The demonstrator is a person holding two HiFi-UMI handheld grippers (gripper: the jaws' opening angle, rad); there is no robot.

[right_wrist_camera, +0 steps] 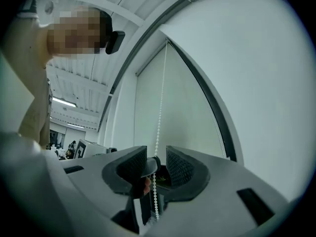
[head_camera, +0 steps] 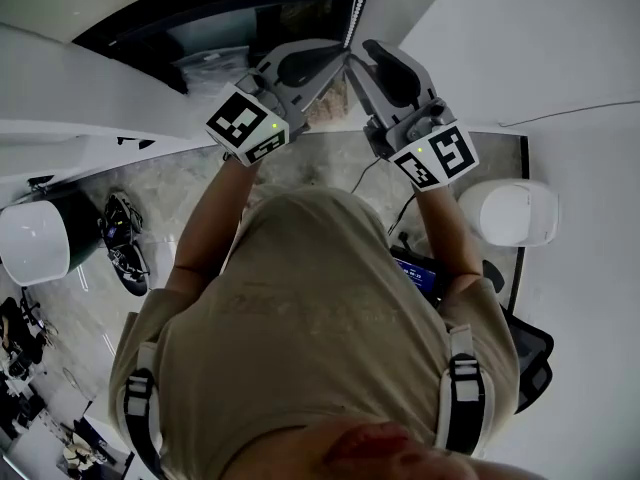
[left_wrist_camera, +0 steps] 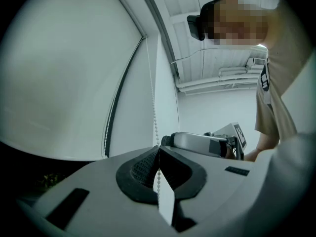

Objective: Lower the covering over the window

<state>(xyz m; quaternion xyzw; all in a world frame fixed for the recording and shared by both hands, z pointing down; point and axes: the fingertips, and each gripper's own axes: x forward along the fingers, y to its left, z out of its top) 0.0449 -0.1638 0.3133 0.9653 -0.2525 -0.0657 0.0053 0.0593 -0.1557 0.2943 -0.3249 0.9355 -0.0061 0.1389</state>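
One white blind [left_wrist_camera: 64,73] hangs partway down the window, with a dark gap showing below its lower edge. One bead chain [left_wrist_camera: 154,117] runs down just beside the blind's right edge. Two tongs are raised to that chain, close together. The left tongs [left_wrist_camera: 158,151] are clamped shut on the beads, and the chain passes between their pads. The right tongs [right_wrist_camera: 156,158] stand open — the same chain hangs in the gap, and neither pad presses on it.
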